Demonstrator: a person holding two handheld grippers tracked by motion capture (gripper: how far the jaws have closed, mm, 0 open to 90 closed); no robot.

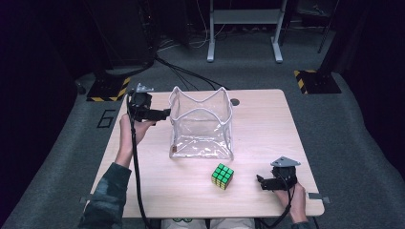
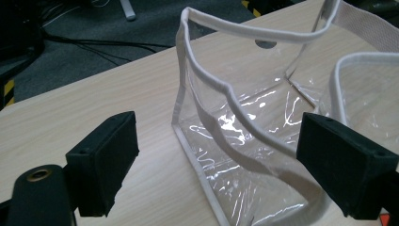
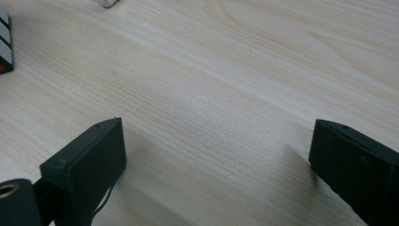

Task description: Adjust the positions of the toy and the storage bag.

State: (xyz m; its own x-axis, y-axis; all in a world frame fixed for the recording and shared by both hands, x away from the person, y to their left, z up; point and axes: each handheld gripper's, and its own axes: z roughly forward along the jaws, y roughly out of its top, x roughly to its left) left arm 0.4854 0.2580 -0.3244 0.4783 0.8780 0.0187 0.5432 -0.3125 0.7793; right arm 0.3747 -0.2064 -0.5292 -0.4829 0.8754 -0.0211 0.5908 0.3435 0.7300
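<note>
While the clear bag (image 1: 201,125) stands upright mid-frame, mouth upward, the left gripper (image 1: 165,114) gapes wide beside it. At lower right, the right gripper (image 1: 261,183) is wide, empty.

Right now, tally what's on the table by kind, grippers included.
Clear plastic bag: 1
Puzzle cube: 1
Handheld grippers: 2, the left gripper beside the bag, the right gripper near the cube, both open
Total: 4
</note>
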